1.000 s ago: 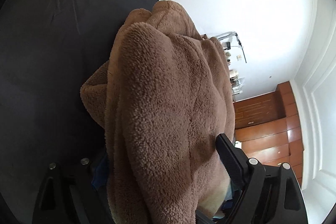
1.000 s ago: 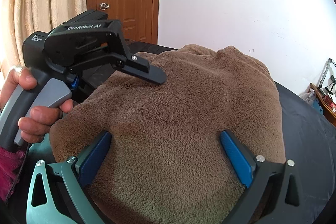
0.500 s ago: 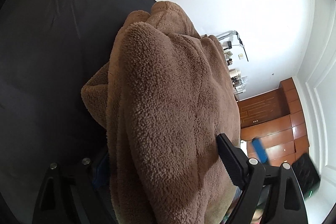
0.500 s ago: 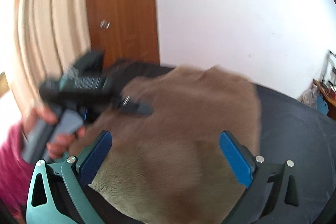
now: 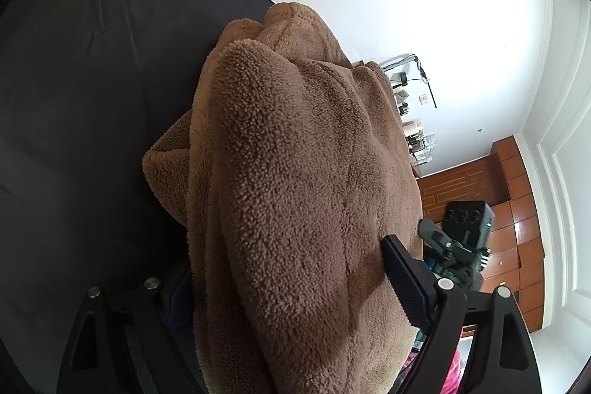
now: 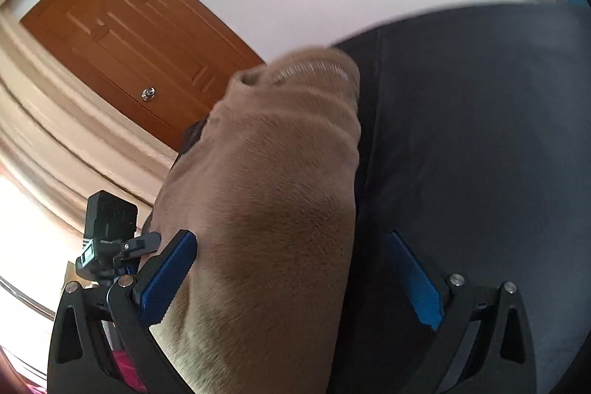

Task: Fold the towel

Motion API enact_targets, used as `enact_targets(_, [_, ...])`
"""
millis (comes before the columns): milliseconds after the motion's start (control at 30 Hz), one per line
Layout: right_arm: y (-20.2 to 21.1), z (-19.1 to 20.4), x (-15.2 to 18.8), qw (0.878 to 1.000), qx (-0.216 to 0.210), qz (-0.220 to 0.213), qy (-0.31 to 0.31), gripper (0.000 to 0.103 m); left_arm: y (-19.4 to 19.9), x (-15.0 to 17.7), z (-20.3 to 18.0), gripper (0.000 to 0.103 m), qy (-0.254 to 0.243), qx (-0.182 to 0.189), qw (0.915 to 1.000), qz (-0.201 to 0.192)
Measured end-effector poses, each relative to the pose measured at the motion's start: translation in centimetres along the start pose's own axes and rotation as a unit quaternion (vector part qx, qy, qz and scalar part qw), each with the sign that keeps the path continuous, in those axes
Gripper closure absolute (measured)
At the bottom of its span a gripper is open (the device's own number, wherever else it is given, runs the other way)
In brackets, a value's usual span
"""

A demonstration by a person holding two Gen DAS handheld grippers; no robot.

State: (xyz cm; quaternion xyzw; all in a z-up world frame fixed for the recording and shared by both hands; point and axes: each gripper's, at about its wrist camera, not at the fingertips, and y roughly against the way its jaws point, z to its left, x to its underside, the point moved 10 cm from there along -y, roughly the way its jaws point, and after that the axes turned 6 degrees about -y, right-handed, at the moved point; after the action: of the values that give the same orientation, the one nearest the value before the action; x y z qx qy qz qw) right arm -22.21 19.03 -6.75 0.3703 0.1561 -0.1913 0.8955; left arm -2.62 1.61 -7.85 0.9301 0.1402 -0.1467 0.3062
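Note:
A thick brown fleece towel (image 5: pixel 295 172) is bunched lengthwise between the wide jaws of my left gripper (image 5: pixel 288 257). It drapes over the left-hand finger and hides it, while the other finger (image 5: pixel 402 283) lies against its side. In the right wrist view the towel (image 6: pixel 273 191) runs away as a long roll. My right gripper (image 6: pixel 291 237) stands open around it. One blue pad (image 6: pixel 166 279) touches the towel and the other pad (image 6: pixel 413 279) is clear of it. Each gripper shows in the other's view: the right gripper's body (image 5: pixel 465 220) and the left gripper's body (image 6: pixel 107 235).
A dark sheet (image 5: pixel 74 98) covers the bed (image 6: pixel 480 135) under the towel. A white wall stands behind. The wooden door (image 6: pixel 140 36) and curtain (image 6: pixel 37 135) are on one side; the wooden cabinet (image 5: pixel 517 209) and a cluttered shelf (image 5: pixel 410 120) are on the other. A pink sleeve (image 5: pixel 450 372) is close by.
My right gripper has rolled and swung sideways, so the towel now sits left in its view and runs lengthwise. It has come into the left wrist view. The left gripper has kept still.

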Motion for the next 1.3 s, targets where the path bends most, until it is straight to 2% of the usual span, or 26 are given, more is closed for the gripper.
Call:
enact_targets(200, [-3.0, 0.2, 0.4, 0.999, -0.033, 0.035, -0.016, 0.000, -0.5, -0.2, -0.3, 0.013, -0.001, -0.002, 1.0000, -0.001])
enact_targets(300, [-1.7, 1.0, 0.8, 0.998, -0.043, 0.042, -0.018, 0.000, -0.3, -0.1, -0.3, 0.013, -0.002, -0.003, 1.0000, -0.001])
enact_targets(433, [-2.7, 2.1, 1.4, 0.997, -0.051, 0.062, 0.003, 0.001, -0.3, -0.1, -0.3, 0.013, -0.005, -0.006, 1.0000, -0.002])
enact_targets(667, [-2.8, 2.7, 1.9, 0.995, -0.026, 0.083, 0.043, 0.001, -0.7, -0.5, -0.4, 0.013, -0.009, -0.008, 0.9999, -0.003])
enact_targets(933, [-3.4, 3.5, 2.6, 0.994, 0.004, 0.075, 0.077, 0.001, -0.6, -0.5, -0.4, 0.013, -0.014, -0.015, 0.9998, -0.005])
enact_targets(1000, [-3.5, 3.6, 2.7, 0.994, 0.019, 0.066, 0.080, 0.004, -0.6, -0.5, -0.5, 0.013, -0.018, -0.020, 0.9996, -0.006])
enact_targets(1067, [-3.5, 3.9, 2.9, 0.995, 0.025, 0.056, 0.082, 0.019, -0.7, -0.6, -0.5, 0.013, -0.024, -0.029, 0.9992, -0.011])
enact_targets(1167, [-3.0, 5.1, 3.2, 0.991, 0.045, 0.027, 0.122, 0.034, -0.8, -0.8, -0.5, 0.014, -0.026, -0.034, 0.9989, -0.020])
enact_targets(1300, [-1.7, 7.5, 3.5, 0.982, 0.068, -0.024, 0.173, 0.045, -0.7, -1.1, -0.2, 0.034, -0.009, -0.022, 0.9993, -0.030])
